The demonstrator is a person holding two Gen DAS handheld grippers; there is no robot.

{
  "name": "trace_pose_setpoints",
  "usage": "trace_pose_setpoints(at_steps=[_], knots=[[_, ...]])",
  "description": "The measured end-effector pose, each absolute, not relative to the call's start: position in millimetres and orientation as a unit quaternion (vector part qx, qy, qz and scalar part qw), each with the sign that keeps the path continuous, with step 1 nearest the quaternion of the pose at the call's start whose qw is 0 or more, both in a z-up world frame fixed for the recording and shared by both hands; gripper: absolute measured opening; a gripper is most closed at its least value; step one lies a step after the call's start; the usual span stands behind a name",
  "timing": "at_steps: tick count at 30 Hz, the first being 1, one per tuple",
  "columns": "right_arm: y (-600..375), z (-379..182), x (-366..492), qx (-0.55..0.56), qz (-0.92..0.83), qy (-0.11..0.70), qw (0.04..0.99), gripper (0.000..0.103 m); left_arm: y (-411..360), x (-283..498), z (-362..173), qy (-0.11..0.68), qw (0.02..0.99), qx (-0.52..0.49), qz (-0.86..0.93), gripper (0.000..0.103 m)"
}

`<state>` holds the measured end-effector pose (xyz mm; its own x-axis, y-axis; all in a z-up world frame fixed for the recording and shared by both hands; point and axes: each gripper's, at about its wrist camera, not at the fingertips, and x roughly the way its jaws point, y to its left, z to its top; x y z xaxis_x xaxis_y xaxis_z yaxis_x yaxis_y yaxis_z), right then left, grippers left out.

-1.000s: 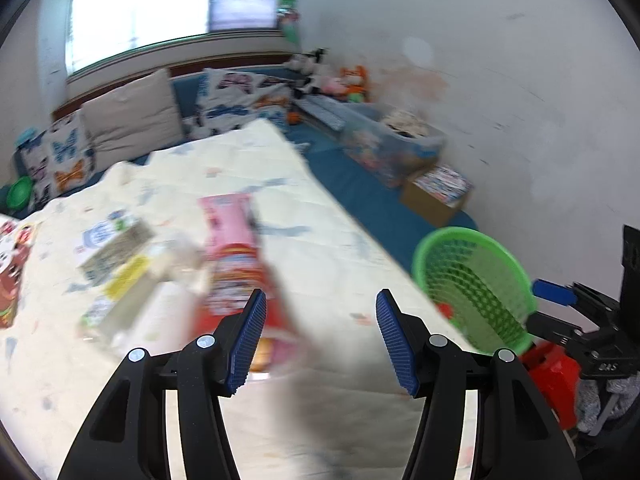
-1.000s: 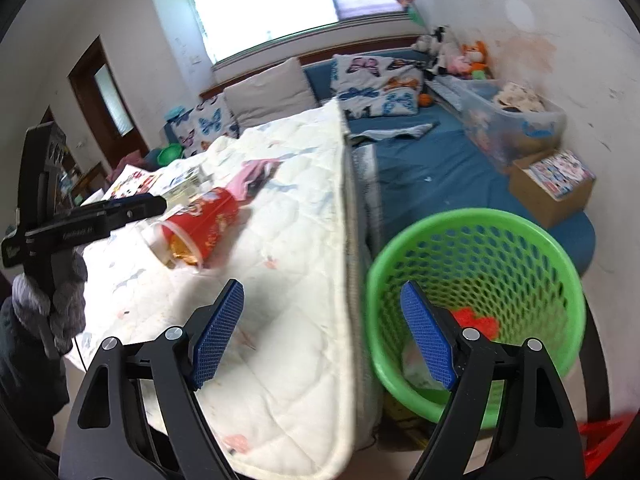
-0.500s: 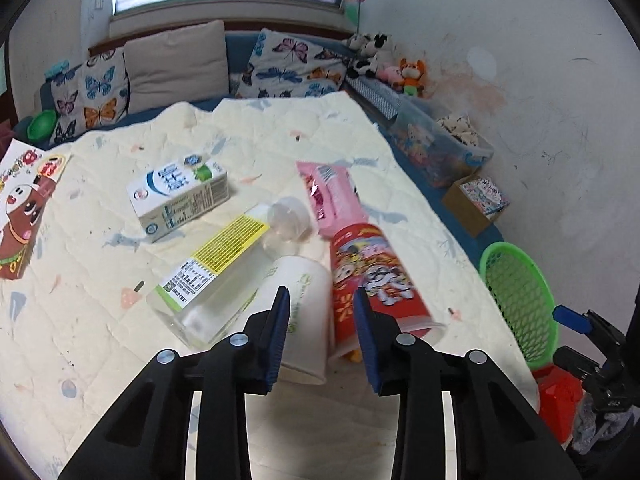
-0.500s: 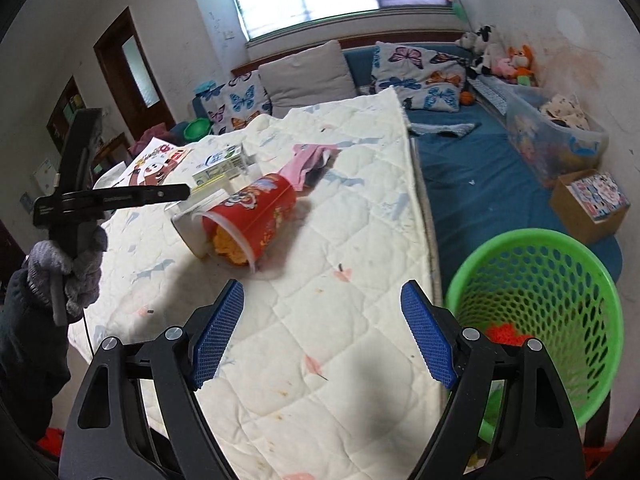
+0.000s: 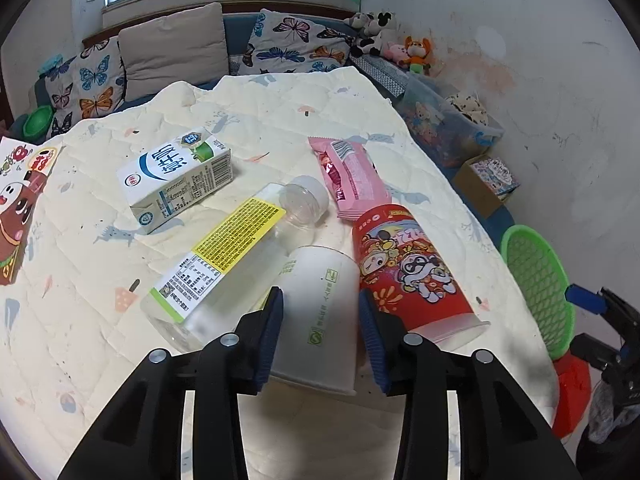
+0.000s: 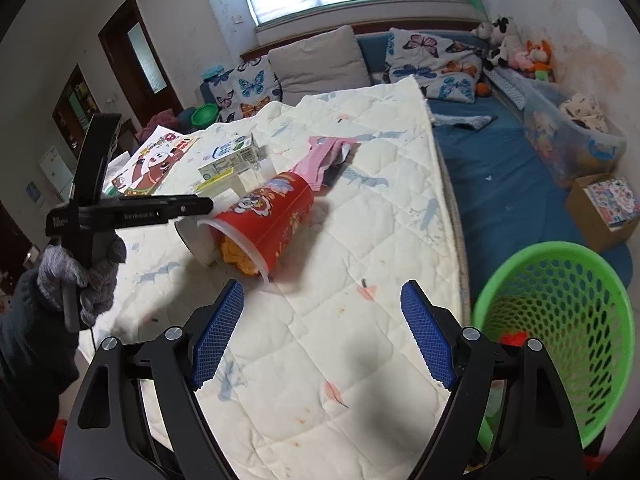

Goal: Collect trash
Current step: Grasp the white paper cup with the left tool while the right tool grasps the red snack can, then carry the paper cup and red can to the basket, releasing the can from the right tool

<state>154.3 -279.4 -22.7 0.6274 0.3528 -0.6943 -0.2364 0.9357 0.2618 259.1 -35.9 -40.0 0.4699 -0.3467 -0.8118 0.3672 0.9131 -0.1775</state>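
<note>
Early going: your left gripper (image 5: 320,336) has its jaws around the white paper cup (image 5: 320,312) at lower centre, contact unclear. Your right gripper (image 6: 322,336) is spread, empty. Green mesh plastic basket (image 6: 560,316) lower right holds little; red printed cup (image 5: 412,272), clear bottle (image 5: 224,268), milk carton (image 5: 176,180), pink wrapper (image 5: 352,176) remain on the quilt.

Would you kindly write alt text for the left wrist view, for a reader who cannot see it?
The left gripper straddles a white paper cup lying on a quilted mattress, fingers either side of it. Beside it lie a red cartoon cup, clear bottle, milk carton and pink wrapper; a green basket stands at right.
</note>
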Motion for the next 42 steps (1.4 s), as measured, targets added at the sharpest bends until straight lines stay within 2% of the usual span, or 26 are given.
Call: trace_pose_setpoints(at_steps=[17,25,42], knots=[[-259,-16,221,0.135,0.194,0.451,0.861,0.081,-43,266,-51,0.492,0.842,0.065,-0.211,0.056],[-250,-27,247,0.154,0.203,0.476,0.842,0.081,-45,267,-53,0.491,0.840,0.081,-0.217,0.056],[-226,-81,301,0.266,0.237,0.545,0.759,0.080,-26,251,-39,0.480,0.849,0.060,-0.214,0.048]])
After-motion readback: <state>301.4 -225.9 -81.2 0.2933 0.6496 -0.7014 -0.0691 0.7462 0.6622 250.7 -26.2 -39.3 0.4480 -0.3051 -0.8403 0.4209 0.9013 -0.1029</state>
